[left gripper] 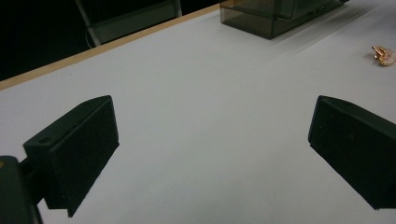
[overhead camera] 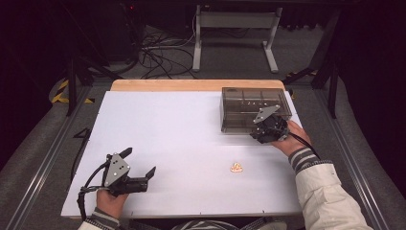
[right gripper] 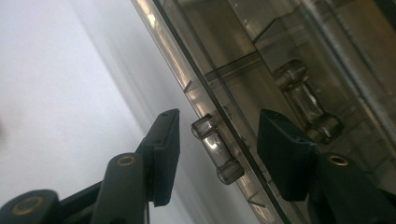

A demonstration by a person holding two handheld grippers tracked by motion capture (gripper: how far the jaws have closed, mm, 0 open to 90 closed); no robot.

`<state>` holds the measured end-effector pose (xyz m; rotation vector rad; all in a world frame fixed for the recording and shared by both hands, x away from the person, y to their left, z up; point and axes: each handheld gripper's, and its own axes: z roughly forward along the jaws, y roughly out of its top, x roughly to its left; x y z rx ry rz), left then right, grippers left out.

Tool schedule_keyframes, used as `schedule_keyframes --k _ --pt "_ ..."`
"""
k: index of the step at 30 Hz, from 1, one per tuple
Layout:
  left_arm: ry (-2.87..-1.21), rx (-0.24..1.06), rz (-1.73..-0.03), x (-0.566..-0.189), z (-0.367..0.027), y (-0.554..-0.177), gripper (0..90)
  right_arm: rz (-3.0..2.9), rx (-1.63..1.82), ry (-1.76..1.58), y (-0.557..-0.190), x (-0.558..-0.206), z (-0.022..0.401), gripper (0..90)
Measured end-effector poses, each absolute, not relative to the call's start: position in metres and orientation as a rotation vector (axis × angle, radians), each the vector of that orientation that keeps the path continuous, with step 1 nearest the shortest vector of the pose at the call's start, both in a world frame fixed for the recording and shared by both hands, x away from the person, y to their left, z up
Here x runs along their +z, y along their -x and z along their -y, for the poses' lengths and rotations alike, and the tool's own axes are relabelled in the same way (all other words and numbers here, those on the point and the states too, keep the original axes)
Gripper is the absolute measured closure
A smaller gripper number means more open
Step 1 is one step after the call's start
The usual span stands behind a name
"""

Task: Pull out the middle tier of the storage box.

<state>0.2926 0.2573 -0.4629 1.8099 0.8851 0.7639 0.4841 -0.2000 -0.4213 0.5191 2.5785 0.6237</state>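
Smoky clear compartment box (overhead camera: 246,108) sits upper right of the high view, on the white table (overhead camera: 182,143) near its far edge, lid down. Its small clear latch (right gripper: 217,154) on the front wall shows centre of the right gripper view, between my right gripper (right gripper: 219,156) jaws. Jaws half spread, one each side of the latch/lid edge, pads not pressing yet afaict. So R = not pinching.

Step in hand, prob: grab the latch to pop the lid. To do it well: centre latch between pads, close squarely on it, not on the wall edge; lift gently so box doesn't slide.

Left gripper (overhead camera: 139,165) lower left of high view, jaws spread wide, nothing in them, resting over bare table. Small gold item (overhead camera: 236,167) lies lower centre, well apart from the box.
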Motion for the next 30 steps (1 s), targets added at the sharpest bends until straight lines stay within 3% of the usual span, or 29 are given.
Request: schedule_keyframes --k 10,30 --pt "-1.809 0.766 -0.886 -0.463 -0.257 -0.293 2.6 -2.559 0.551 -0.5 -0.485 -0.428 0.195 57.6" --pt "-1.809 0.764 -0.889 -0.463 -0.257 -0.292 2.6 -2.58 0.54 -0.483 -0.466 -0.42 0.194 59.4"
